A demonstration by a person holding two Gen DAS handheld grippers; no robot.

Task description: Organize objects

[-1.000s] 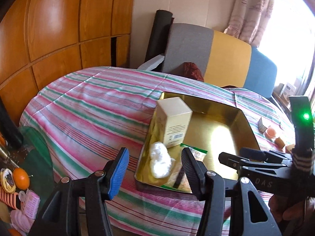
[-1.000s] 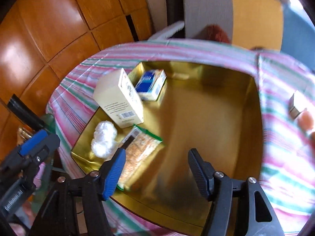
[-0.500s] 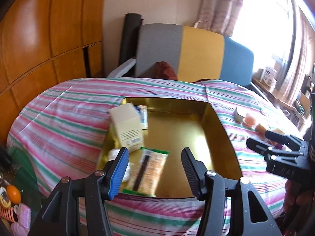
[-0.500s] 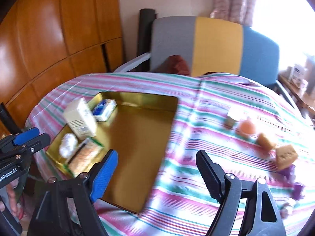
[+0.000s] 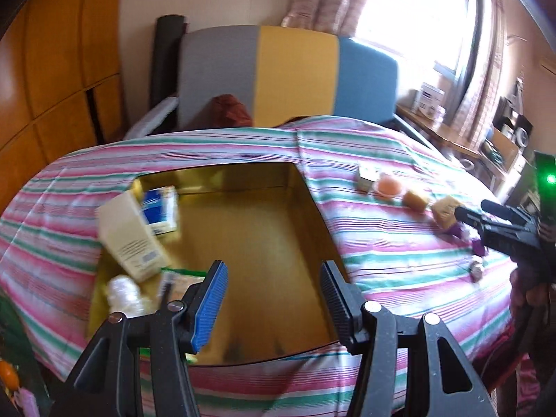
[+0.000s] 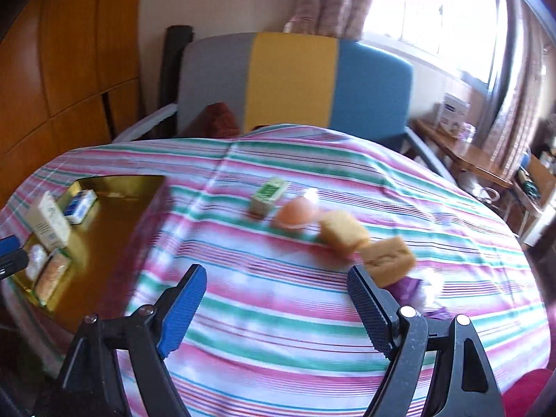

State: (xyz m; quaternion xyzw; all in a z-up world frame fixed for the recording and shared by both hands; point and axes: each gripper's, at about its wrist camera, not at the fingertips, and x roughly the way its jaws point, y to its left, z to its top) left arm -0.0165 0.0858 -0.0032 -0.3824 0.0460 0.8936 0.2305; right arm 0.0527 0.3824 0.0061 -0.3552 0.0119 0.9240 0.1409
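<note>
Right gripper [image 6: 276,305] tilts down over the striped tablecloth [image 6: 278,312], jaws opening with nothing between them, short of the sponge blocks [image 6: 385,255]. Left gripper [image 5: 274,299] hangs unclenched, empty, above the gold tray [image 5: 312,194].

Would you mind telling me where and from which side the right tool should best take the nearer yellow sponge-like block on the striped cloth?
Grip the nearer yellow block across its two side faces, coming from above and the near side. It looks boxy and lies flat on the striped cloth, its corner turned toward the right tool, whose empty jaws are opening.
</note>
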